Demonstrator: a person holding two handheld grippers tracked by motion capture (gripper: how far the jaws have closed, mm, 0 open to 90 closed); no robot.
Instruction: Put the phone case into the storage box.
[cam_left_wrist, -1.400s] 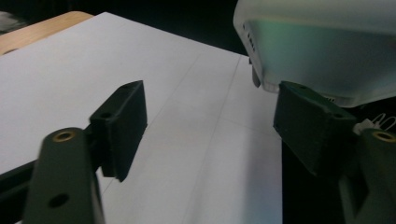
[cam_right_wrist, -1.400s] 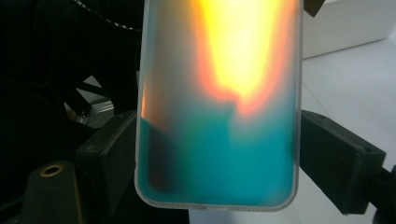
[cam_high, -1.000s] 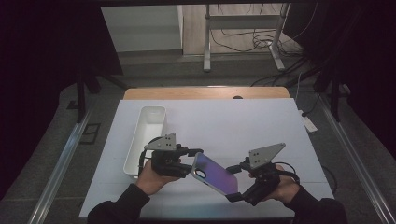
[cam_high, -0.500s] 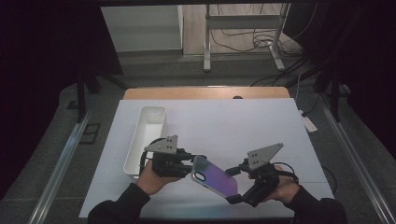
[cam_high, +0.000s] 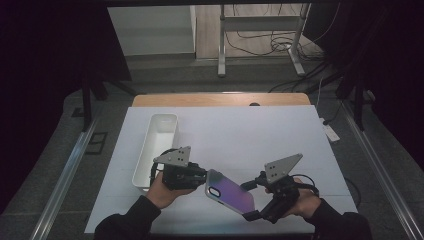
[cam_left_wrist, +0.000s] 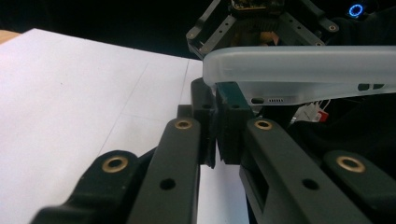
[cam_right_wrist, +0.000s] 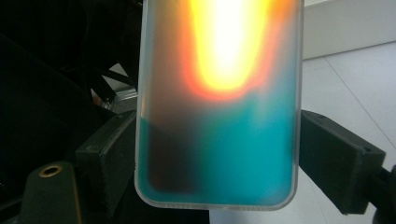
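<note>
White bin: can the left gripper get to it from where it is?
Probably yes. The white bin sits close beside the left gripper, with nothing between them. But its jaws have just been closing and are now shut at the phone corner, perhaps pinching its edge, so it must leave that first.

We see the white table (cam_high: 225, 135) lit brightly from above while the room around it sinks into near black. Close up, the phone case (cam_right_wrist: 219, 102) blazes with orange-yellow glare and looks soft and blurred.
</note>
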